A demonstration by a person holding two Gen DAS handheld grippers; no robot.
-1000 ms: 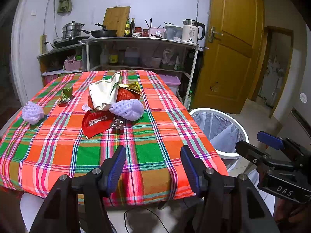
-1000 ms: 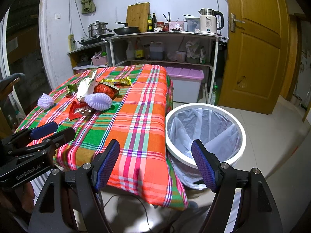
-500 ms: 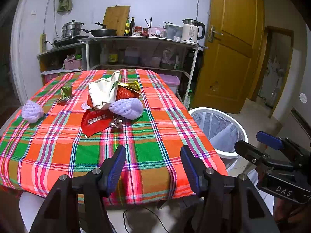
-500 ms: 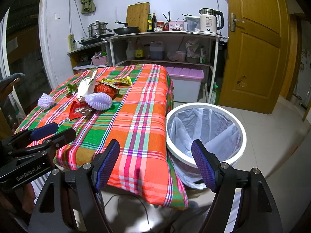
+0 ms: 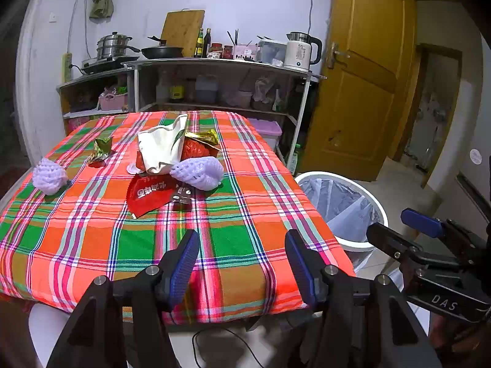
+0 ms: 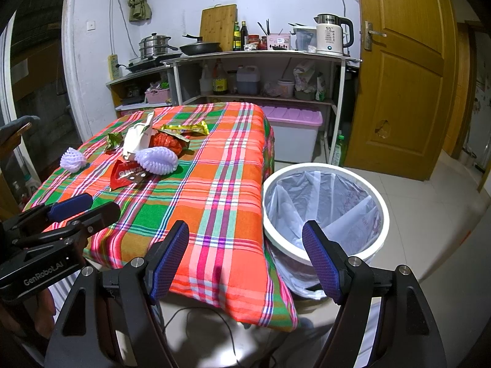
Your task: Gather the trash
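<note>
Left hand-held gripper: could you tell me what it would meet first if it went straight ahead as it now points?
Probably the plaid tablecloth: the open left hand-held gripper frames bare cloth at the near edge. The red wrapper lies farther on, left of that line; depth is uncertain.

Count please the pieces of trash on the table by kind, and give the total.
Foam fruit nets: 2
Red wrappers: 2
White bag: 1
Gold wrapper: 1
Green wrapper: 1
Small dark packet: 1
Total: 8
</note>
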